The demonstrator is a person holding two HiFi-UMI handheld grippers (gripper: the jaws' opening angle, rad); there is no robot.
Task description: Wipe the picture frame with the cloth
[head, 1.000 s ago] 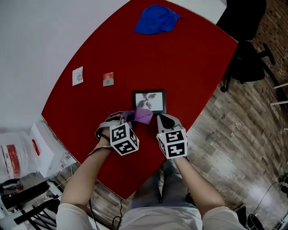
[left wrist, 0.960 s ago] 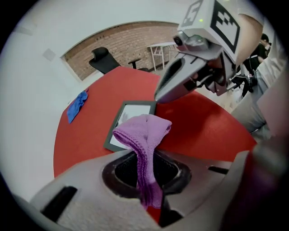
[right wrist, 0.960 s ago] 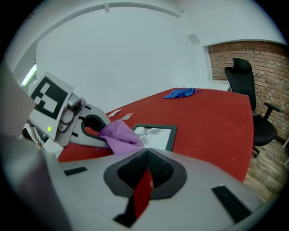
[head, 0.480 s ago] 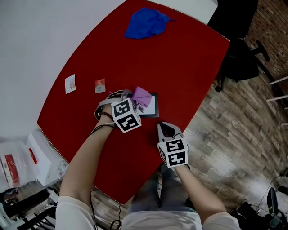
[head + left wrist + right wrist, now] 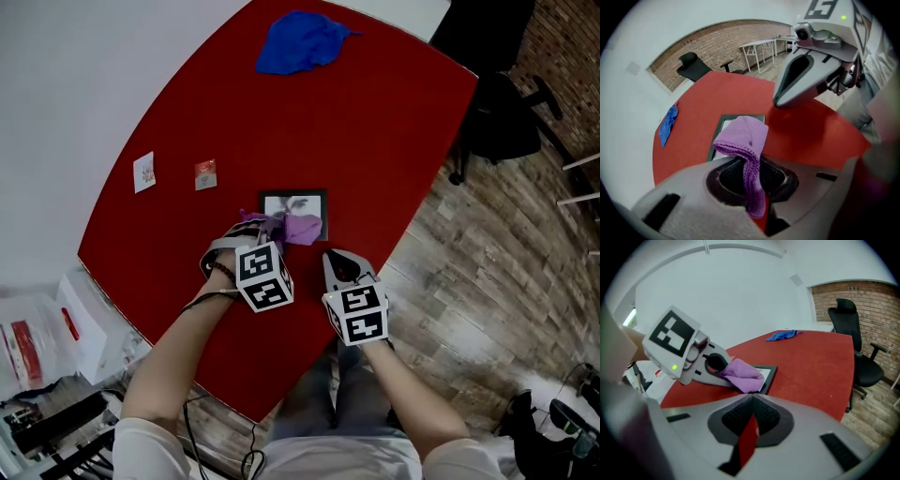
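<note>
purple cloth (image 5: 302, 228) clamped in left gripper (image 5: 269, 224), lying on picture frame (image 5: 294, 201) near red table's (image 5: 375, 131) right edge; right gripper (image 5: 335, 259) jaws closed, empty.

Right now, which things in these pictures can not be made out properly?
- Head view: the purple cloth hides the picture frame's near edge.
- Head view: the two small cards are too small to read.
- Right gripper view: the left gripper and cloth cover the frame's left side.
- No view shows whether the cloth touches the glass.
</note>
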